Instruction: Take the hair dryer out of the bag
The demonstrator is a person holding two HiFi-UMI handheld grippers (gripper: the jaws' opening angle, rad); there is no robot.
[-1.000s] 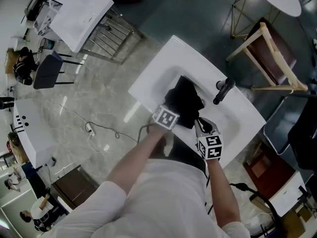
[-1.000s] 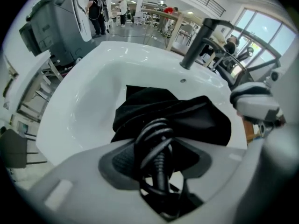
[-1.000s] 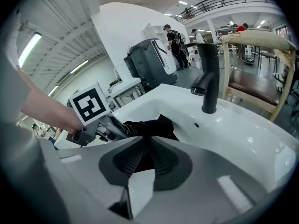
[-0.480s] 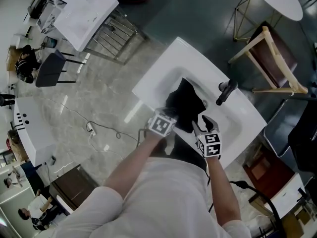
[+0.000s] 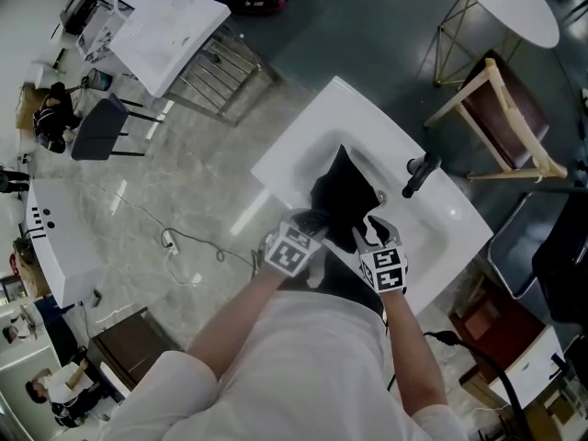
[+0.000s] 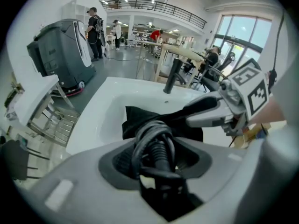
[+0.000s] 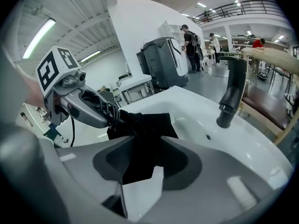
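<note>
A black bag [image 5: 344, 191] lies crumpled in the white sink basin [image 5: 303, 145]. My left gripper [image 5: 310, 220] is at the bag's near edge, shut on the hair dryer's coiled black cord [image 6: 152, 136]. The cord runs back into the bag [image 6: 140, 120]; the dryer's body is hidden. In its own view the left gripper [image 6: 159, 161] has the coil filling the gap between its pads. My right gripper [image 5: 372, 230] is beside it, and its jaws are closing with bag fabric [image 7: 145, 125] hanging loose between them. From the right gripper [image 7: 147, 161] the left gripper [image 7: 105, 113] shows at the bag's mouth.
A black faucet [image 5: 418, 175] stands at the basin's far right. A wooden chair [image 5: 510, 108] is past the sink, a white table [image 5: 170, 21] and a metal rack [image 5: 216, 62] to the left. A cable [image 5: 184, 242] trails on the floor.
My left gripper has lifted and drawn back toward me with the cord, stretching it out of the bag. The right gripper's jaws have spread off the bag fabric; it barely shifted.
</note>
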